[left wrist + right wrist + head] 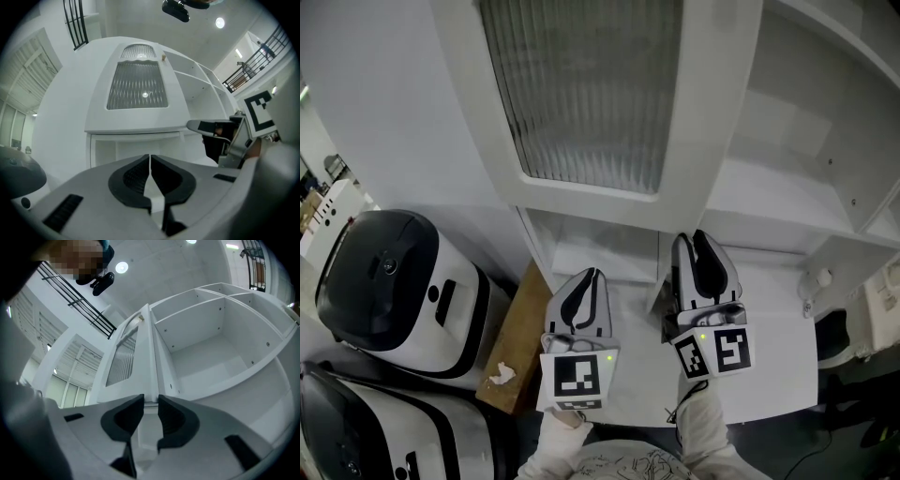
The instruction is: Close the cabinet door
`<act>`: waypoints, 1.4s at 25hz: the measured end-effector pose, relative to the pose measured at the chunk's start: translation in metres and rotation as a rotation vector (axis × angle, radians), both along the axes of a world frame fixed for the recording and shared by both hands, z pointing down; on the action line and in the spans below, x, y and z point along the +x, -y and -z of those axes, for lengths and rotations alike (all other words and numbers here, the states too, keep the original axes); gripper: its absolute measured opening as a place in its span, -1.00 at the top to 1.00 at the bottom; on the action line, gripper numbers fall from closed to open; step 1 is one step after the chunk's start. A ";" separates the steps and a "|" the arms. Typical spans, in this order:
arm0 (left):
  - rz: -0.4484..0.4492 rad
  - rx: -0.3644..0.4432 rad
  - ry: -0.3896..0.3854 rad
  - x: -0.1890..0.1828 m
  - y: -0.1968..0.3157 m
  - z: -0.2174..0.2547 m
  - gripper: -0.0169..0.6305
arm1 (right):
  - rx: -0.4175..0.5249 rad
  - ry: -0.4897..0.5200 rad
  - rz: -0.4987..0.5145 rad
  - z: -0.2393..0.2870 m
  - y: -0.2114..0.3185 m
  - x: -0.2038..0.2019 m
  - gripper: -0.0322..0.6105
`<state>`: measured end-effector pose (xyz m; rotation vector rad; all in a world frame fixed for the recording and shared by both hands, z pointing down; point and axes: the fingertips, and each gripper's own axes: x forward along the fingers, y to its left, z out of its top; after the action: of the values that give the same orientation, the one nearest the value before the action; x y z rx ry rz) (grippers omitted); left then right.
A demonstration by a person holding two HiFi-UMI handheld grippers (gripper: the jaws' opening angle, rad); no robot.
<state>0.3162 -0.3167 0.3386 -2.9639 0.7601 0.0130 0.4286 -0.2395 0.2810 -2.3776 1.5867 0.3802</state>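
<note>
Cabinet door [581,94] stands open, its ribbed glass panel facing out; right gripper [696,240] at the door's lower free corner, jaws slightly apart, door edge in line with the gap; left gripper [593,276] just below the door, jaws pressed together, holding nothing.

Open cabinet door [581,94] juts out, open shelves [787,187] right, appliances [384,281] crowd left

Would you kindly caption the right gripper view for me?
Right gripper, jaws slightly apart, at the edge of the open cabinet door.
</note>
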 end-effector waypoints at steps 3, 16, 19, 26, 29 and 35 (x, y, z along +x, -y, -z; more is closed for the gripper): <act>-0.005 -0.006 -0.001 0.001 0.002 -0.001 0.91 | -0.003 0.002 -0.014 0.000 0.002 0.002 0.62; -0.027 -0.001 0.002 -0.002 0.009 0.000 0.91 | -0.026 0.017 -0.075 0.000 0.008 0.011 0.63; -0.029 0.001 0.000 -0.004 0.012 0.000 0.91 | -0.030 0.020 -0.085 0.000 0.010 0.011 0.64; -0.030 0.000 -0.002 -0.006 0.017 0.001 0.91 | -0.047 0.030 -0.104 0.001 0.014 0.016 0.64; -0.030 -0.001 -0.005 -0.007 0.019 0.001 0.90 | -0.055 0.038 -0.116 0.000 0.015 0.019 0.65; -0.026 -0.003 -0.008 -0.010 0.023 0.002 0.91 | -0.069 0.042 -0.132 0.001 0.017 0.022 0.65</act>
<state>0.3065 -0.3399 0.3362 -2.9781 0.7228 0.0253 0.4506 -0.2565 0.2804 -2.5335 1.4517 0.3042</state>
